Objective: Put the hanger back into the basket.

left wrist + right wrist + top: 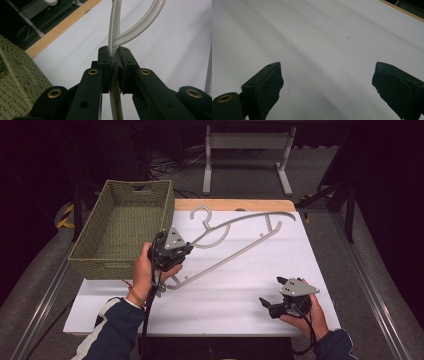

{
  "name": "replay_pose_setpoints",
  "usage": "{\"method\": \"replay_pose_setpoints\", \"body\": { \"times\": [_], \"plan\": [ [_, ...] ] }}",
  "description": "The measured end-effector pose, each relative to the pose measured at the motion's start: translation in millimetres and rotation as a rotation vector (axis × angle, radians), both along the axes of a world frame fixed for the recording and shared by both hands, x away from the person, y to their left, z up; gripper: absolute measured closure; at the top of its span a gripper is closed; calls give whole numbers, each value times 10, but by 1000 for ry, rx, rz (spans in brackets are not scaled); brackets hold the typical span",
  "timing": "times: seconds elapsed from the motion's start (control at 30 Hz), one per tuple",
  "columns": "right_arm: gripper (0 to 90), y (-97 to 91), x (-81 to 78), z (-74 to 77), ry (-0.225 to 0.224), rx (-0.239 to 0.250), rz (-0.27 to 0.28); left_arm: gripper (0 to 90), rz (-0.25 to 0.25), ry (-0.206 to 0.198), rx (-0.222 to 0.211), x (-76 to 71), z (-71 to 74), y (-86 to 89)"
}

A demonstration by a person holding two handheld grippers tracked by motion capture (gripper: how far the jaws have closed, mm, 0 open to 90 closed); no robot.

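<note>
A grey plastic clothes hanger stretches across the white table, its hook pointing toward the far edge. My left gripper is shut on the hanger's upper arm near the neck, and the hanger looks lifted at that end. In the left gripper view both black pads clamp the pale hanger bar, which forks upward past the jaws. My right gripper rests low at the front right of the table, held by a hand, its jaws wide apart. In the right gripper view its pads frame bare white tabletop.
A woven green basket stands at the table's back left, right beside my left hand, and its wall shows in the left gripper view. A wooden strip edges the table's far side. Grey floor and a white stand lie beyond.
</note>
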State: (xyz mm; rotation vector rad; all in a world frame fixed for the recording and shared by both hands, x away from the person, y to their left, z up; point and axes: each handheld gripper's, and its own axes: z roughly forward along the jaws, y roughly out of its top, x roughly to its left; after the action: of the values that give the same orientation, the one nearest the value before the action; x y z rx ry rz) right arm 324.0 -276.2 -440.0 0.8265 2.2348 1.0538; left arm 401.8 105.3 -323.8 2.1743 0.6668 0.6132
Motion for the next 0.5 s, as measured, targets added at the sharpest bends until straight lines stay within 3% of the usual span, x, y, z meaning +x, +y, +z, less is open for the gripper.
{"method": "replay_pose_setpoints", "body": {
  "times": [0.1,0.27,0.5],
  "plan": [
    [95,2,-1,-3,1,-1,4,817,17,-6,0,46,63,56],
    [95,0,3,-9,6,2,0,818,33,22,-6,143,106,168],
    [94,3,13,-17,10,4,-3,818,82,14,-2,207,200,337]
  ]
}}
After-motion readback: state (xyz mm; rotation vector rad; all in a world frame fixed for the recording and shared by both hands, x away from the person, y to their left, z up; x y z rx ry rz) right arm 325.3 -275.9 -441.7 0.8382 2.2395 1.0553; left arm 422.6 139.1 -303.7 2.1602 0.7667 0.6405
